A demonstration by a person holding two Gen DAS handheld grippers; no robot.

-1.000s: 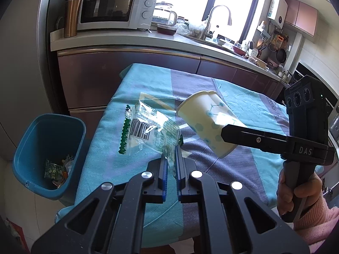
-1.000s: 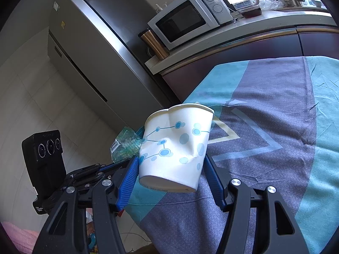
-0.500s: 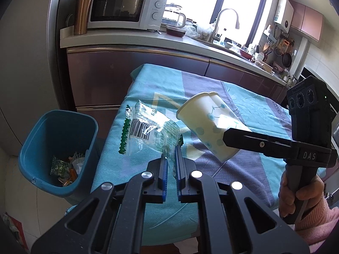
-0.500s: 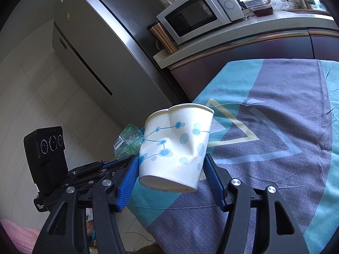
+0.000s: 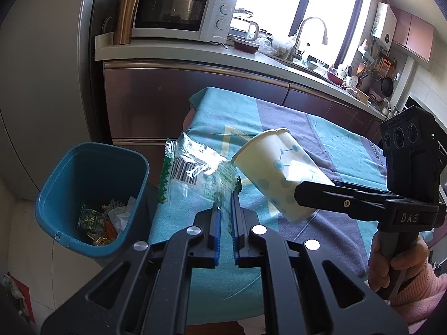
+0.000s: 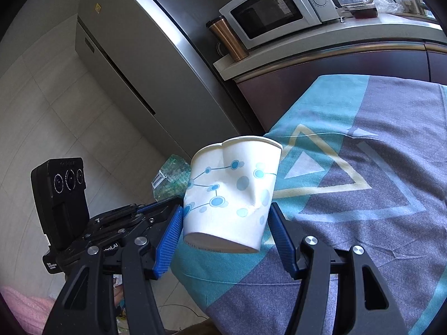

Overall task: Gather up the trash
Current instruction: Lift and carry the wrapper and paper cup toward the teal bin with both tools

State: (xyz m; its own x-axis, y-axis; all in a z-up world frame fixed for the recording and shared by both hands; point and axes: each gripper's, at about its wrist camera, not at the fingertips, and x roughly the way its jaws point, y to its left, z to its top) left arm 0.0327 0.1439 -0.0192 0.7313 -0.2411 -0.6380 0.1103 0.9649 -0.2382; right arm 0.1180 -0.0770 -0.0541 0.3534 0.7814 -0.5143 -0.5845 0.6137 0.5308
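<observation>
Left tongs (image 5: 225, 209) nearly closed, pinching edge of clear plastic wrapper (image 5: 195, 173); wrapper held aloft at near-left corner of bench (image 5: 349, 145), just right of blue bin (image 5: 92, 167). Right tongs (image 6: 223, 223) part open, blue pads (image 6: 170, 237) pressing both sides of dented paper cup (image 6: 232, 195); cup tilted, rim pointing away, lifted above teal-and-grey cloth (image 6: 377, 223). Candy wrappers and scraps (image 5: 100, 223) in bin bottom. Hand (image 5: 391, 256) in pink sleeve gripping right handle.
</observation>
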